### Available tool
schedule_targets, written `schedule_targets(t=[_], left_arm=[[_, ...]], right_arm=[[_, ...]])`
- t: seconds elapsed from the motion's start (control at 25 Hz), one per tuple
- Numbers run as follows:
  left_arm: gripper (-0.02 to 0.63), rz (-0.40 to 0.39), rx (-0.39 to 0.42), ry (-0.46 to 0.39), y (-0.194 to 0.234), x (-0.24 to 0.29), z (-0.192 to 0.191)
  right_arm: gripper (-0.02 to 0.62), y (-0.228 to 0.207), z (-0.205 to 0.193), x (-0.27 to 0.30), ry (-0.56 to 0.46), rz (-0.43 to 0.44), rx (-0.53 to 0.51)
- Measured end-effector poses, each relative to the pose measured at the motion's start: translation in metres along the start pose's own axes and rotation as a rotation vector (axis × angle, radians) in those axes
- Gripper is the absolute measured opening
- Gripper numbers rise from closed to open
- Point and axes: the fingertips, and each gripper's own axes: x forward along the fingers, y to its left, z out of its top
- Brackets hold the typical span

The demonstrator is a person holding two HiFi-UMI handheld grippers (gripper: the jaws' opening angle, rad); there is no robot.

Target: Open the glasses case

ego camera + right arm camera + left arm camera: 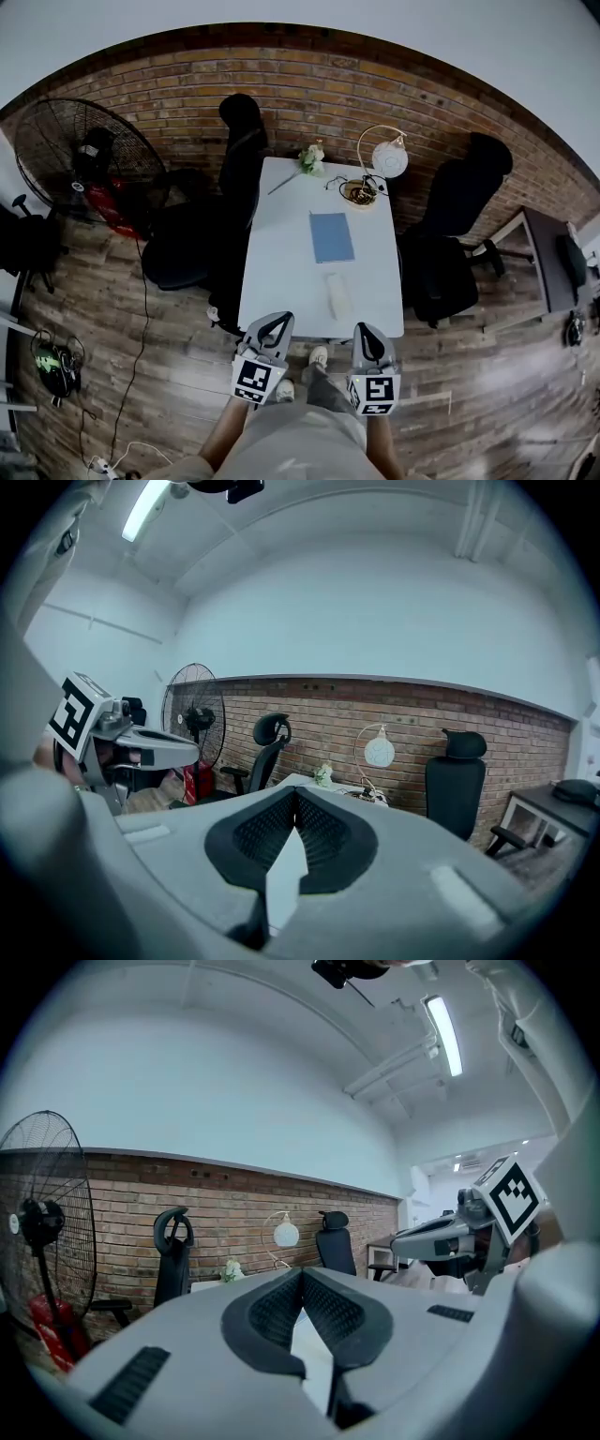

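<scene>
- While both claws hang short of the surface's near edge, neither has hold of anything. The left claw [273, 326] has its jaws pressed tip to tip with nothing between them. The right claw [367, 339] is closed the same way and is just as empty.
- Just past the claw tips begins the white surface [281, 272], seen end-on and running away from the person.
- On its near right part lies the glasses case [337, 295], a pale oblong close to the front edge and apart from everything else.
- From the right claw the case is straight ahead and a little to the left. From the left claw it lies ahead and well off to the right, so I judge the right claw the nearer.
- Its long axis runs away from the person, so a short end faces the claws. The lid looks closed, and I cannot tell which side carries the seam.
- Beyond the case, apart from it, lies a blue notebook [331, 236].
- Farthest off, at the end by the brick wall, stand a lamp [387, 157] and a small bunch of flowers [311, 157].
</scene>
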Motion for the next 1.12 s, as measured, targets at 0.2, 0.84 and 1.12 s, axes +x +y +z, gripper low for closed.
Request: schedule_targets(t=[0.2, 0.84, 1.12], left_arm=[[0.003, 0.01, 0.005, -0.008, 0.004, 0.003, 0.003], [0.003, 0.022, 0.021, 0.023, 0.021, 0.059, 0.001], [0.003, 0.052, 0.021, 0.041, 0.033, 0.099, 0.006]], right_arm=[[0.006, -0.001, 0.001, 0.007, -0.008, 0.005, 0.0], [0.006, -0.04, -0.001, 0.055, -0.002, 0.019, 0.024], [0.006, -0.068, 0.004, 0.092, 0.003, 0.051, 0.03]])
